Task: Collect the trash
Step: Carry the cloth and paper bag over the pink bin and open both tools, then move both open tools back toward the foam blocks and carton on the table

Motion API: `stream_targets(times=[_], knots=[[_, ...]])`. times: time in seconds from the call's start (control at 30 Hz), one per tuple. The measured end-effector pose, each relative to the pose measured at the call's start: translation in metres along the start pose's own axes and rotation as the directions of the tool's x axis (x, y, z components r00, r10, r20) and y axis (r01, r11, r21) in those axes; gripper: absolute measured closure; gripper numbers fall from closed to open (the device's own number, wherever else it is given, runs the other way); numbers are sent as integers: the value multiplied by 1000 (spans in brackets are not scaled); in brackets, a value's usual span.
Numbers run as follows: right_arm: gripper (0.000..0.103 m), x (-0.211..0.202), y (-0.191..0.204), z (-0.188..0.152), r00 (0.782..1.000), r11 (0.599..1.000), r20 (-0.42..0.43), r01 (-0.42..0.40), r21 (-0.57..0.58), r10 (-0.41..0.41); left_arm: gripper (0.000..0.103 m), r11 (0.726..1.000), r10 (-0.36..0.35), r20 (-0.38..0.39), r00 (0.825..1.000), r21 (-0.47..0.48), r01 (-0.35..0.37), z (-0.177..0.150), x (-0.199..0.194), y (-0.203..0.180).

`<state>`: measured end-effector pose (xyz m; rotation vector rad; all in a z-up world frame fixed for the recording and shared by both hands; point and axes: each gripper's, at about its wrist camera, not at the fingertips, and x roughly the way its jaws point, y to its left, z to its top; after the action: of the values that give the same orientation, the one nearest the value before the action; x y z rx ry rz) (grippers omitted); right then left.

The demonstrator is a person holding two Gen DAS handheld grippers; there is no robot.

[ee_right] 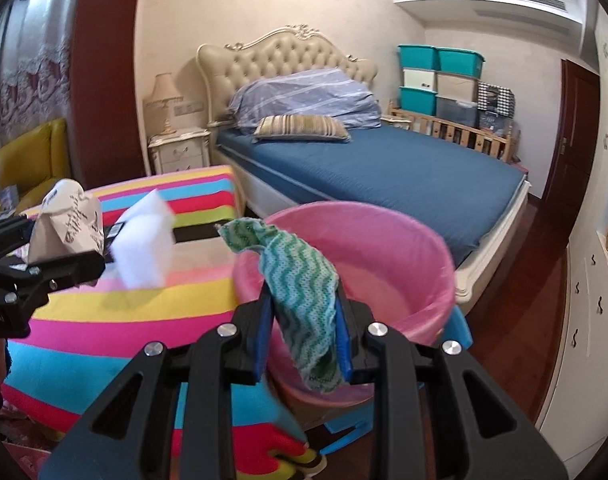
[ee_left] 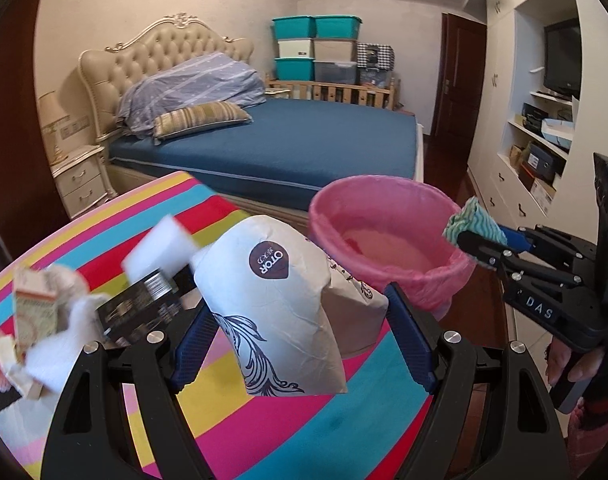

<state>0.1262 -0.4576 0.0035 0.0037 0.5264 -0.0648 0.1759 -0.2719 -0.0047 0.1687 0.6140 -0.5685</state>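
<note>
Both tongs pointed downward: left tongs gripped a white paper bag; right tongs, at three o'clock, clamped a green cloth beside the pink bin.

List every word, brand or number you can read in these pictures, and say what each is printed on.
"OTOR" (seen upside down): brown badge on the white paper bag.
"DAS": label strip on the right gripper.
Small print on the black box and cream carton: too blurred to read.
</note>
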Motion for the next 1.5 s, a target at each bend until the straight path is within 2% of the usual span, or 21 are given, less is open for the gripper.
stream_targets(times=[0.33, 0.53, 0.73, 0.77, 0.8, 0.83, 0.87, 1.0, 1.13, 1.2, 1.33, 1.5], knots=[[76, 19, -43, 6, 998, 999, 49, 47, 20, -48, 27, 996, -47, 12, 999, 80, 46, 38, 56, -38], [76, 45, -60, 3, 997, 997, 15, 78, 17, -78, 27, 994, -102, -6, 995, 41, 102, 64, 88, -45], [71, 61, -67, 9, 997, 997, 15, 72, 32, -72, 27, 987, -157, -40, 987, -32, 155, 85, 117, -45], [66, 64, -67, 9, 998, 997, 21, 66, 32, -67, 27, 987, -159, -44, 986, -44, 157, 87, 121, -45], [44, 66, -68, 8, 998, 998, 30, 55, 30, -56, 23, 984, -167, -47, 985, -65, 164, 90, 125, -44], [33, 68, -69, 7, 998, 998, 33, 50, 27, -51, 15, 981, -179, -57, 982, -85, 174, 92, 129, -42], [24, 70, -68, 6, 997, 998, 34, 61, 28, -62, 13, 979, -179, -56, 982, -108, 172, 94, 130, -40], [24, 66, -70, -1, 994, 995, 35, 98, 34, -99, 12, 985, -140, -24, 990, -109, 137, 89, 115, -33], [22, 47, -62, -7, 992, 993, 55, 117, 10, -117, 11, 997, -45, 6, 999, -60, 46, 70, 87, -17], [15, 34, -53, -10, 993, 996, 69, 92, 11, -92, 7, 999, 13, 10, 1000, -37, -13, 52, 70, -8], [15, 22, -24, -11, 997, 1000, 68, 28, -4, -28, 7, 998, 56, 2, 998, -10, -56, 20, 42, 8], [15, 25, 30, -10, 998, 996, 37, -53, -68, 56, 7, 994, 107, -12, 994, 11, -106, -15, 4, 39]])
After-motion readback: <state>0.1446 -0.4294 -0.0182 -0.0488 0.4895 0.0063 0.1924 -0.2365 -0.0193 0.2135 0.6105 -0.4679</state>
